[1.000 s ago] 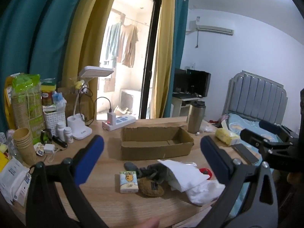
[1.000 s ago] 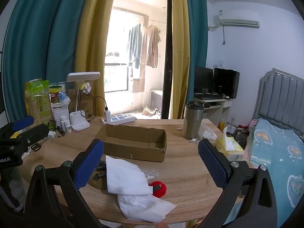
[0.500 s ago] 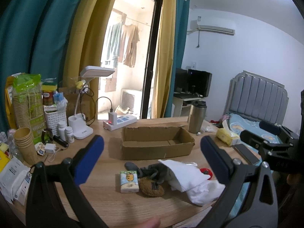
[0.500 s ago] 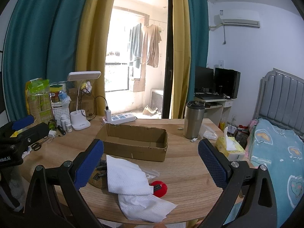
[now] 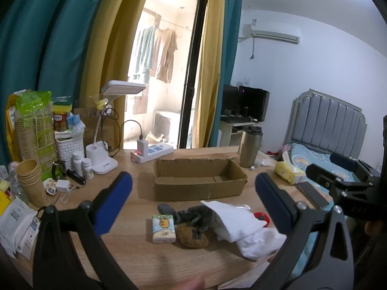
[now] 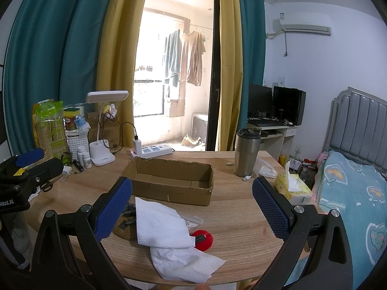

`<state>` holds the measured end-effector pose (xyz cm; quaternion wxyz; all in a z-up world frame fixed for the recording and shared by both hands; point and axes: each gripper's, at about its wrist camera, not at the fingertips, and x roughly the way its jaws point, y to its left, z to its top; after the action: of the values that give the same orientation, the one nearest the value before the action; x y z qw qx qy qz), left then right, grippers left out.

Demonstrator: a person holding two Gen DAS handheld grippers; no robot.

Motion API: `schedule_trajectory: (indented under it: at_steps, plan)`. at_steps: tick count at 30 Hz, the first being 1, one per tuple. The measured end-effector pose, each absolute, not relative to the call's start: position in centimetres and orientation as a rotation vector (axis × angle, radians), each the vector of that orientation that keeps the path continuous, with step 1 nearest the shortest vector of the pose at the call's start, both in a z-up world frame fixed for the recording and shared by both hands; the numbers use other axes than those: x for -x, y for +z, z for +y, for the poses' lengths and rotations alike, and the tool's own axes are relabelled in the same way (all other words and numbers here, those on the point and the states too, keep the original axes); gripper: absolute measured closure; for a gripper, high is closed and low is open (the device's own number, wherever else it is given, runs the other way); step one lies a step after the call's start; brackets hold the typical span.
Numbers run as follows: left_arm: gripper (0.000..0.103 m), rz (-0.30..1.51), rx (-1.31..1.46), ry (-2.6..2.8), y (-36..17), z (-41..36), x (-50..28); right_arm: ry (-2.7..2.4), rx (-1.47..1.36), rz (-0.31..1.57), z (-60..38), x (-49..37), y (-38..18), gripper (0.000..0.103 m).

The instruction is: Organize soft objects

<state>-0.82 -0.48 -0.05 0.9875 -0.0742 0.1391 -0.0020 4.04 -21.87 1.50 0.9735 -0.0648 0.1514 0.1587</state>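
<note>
The left wrist view looked from above the wooden table's (image 5: 135,253) near edge toward the balcony door, angled slightly rightward. The right wrist view sat further right, facing the same way. Both shared the cardboard box (image 5: 198,183) (image 6: 171,186), white cloth (image 5: 239,227) (image 6: 162,227), desk lamp (image 5: 121,91) (image 6: 106,96) and steel tumbler (image 5: 250,145) (image 6: 246,152).

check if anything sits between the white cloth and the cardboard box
Nothing visible does. The white cloth lies just in front of the cardboard box, whose open inside looks empty; only bare table separates them.
</note>
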Motion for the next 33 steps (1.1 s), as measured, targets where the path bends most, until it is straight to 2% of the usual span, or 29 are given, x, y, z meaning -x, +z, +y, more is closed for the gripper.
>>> schedule_trajectory:
  at_steps: [33]
  plan:
    - [0.001, 0.289, 0.155, -0.023, -0.49, -1.02, 0.57, 0.321, 0.131, 0.308, -21.76, -4.09, 1.14, 0.001]
